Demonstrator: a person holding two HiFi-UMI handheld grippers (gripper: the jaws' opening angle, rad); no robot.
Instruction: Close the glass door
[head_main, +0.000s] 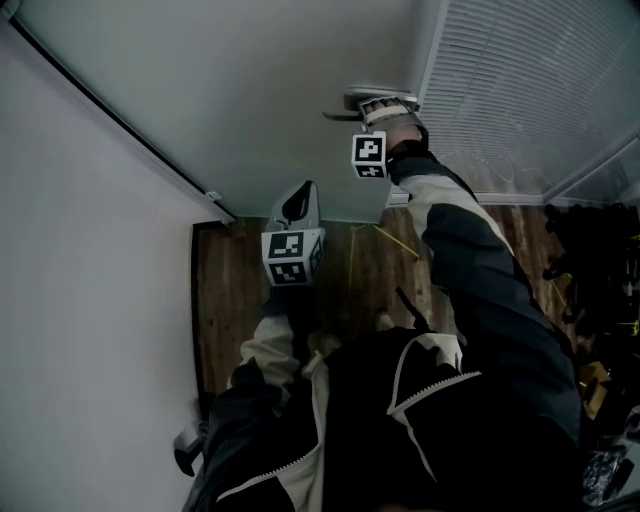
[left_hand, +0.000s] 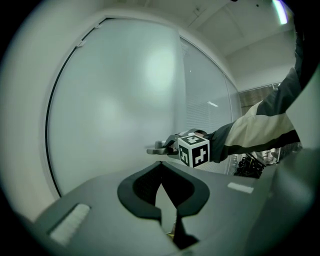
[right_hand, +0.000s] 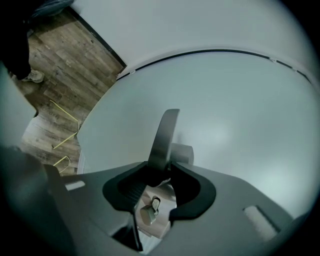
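The frosted glass door (head_main: 250, 90) fills the upper part of the head view, and its metal lever handle (head_main: 345, 104) sticks out near its right edge. My right gripper (head_main: 378, 104) is stretched out to that handle. In the right gripper view the handle (right_hand: 165, 135) runs up between the jaws of the right gripper (right_hand: 162, 170), which are shut on it. My left gripper (head_main: 300, 205) hangs lower, in front of the door (left_hand: 115, 100) and apart from it. Its tips (left_hand: 160, 165) meet with nothing between them. From there the handle (left_hand: 157, 148) and the right gripper's marker cube (left_hand: 194, 150) show ahead.
A dark frame line (head_main: 110, 110) borders the door on the left, next to a white wall (head_main: 70, 300). Right of the door is a glass panel with blinds (head_main: 520, 80). Below lies wood floor (head_main: 360, 260) with thin yellow lines. Dark clutter (head_main: 600, 260) stands at the far right. A small lock piece (right_hand: 150, 212) sits under the handle.
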